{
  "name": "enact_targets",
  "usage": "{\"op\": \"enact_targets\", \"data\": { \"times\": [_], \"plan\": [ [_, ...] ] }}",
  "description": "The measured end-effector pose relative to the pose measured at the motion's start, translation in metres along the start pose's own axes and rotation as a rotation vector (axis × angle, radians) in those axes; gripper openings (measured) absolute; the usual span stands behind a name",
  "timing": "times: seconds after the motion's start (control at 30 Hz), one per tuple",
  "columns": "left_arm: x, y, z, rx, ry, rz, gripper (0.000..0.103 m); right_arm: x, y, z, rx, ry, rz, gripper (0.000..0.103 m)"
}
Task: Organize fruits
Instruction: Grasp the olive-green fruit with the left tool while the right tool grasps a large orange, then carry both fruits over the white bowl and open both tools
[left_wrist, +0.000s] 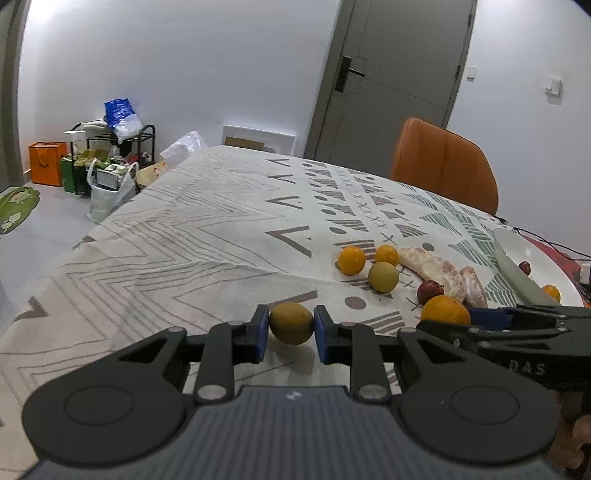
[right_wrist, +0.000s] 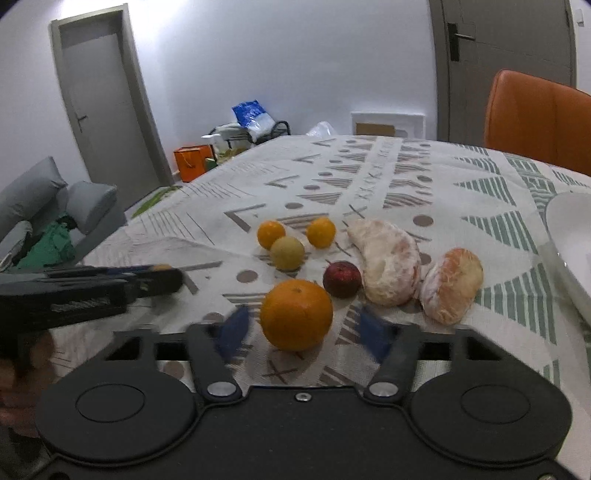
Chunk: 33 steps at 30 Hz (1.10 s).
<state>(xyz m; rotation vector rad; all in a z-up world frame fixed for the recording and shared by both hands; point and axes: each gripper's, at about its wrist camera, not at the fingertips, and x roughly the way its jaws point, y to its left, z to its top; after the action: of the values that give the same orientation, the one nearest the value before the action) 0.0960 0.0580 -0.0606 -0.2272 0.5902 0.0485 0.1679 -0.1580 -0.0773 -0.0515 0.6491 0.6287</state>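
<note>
- The left gripper (left_wrist: 291, 334) has its jaws pinching a small, round, yellow-green fruit (left_wrist: 291, 323), blue pads pressed to either side; the fruit looks to sit on or just above the patterned cloth of the bench (left_wrist: 192, 236), near the bench's near edge.
- The right gripper (right_wrist: 299, 332) has its jaws spread around a large round orange (right_wrist: 296, 314); the blue pads are blurred and stand apart from the peel, so no grip yet.
- Beyond the orange lie a small dark red fruit (right_wrist: 342, 279), two peeled, pale pink citrus segments (right_wrist: 388, 262), two small oranges (right_wrist: 271, 234) and a second yellow-green fruit (right_wrist: 287, 253), clustered mid-bench.
- A white plate (left_wrist: 532, 258) rests toward the bench's right edge, with a small red fruit (left_wrist: 524, 267) and an orange one already on it.
- Step in hand, as I judge it: picking up, one fruit per gripper, with most of the sorting left.
- Next move calls for the right jaws to come in squarely on the orange's widest part, since a round fruit can roll away, then both lifts and a carry, probably toward the plate.
</note>
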Motion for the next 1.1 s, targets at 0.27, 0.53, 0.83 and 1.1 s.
{"op": "enact_targets", "data": {
  "times": [0.27,0.53,0.83,1.1],
  "plan": [
    [-0.019,-0.006,0.011,0.026,-0.037,-0.011,0.025,-0.020,-0.006,-0.004,0.053,-0.025,0.013,0.038],
    [-0.024,-0.036,0.019,0.076,-0.066,-0.057,0.025,-0.056,-0.023,-0.005,0.093,-0.109,-0.004,0.038],
    [-0.022,-0.077,0.020,0.136,-0.067,-0.115,0.025,-0.086,-0.057,-0.009,0.158,-0.183,-0.074,0.038],
    [-0.018,-0.106,0.023,0.179,-0.067,-0.154,0.025,-0.102,-0.085,-0.017,0.211,-0.225,-0.118,0.038]
  ]
}}
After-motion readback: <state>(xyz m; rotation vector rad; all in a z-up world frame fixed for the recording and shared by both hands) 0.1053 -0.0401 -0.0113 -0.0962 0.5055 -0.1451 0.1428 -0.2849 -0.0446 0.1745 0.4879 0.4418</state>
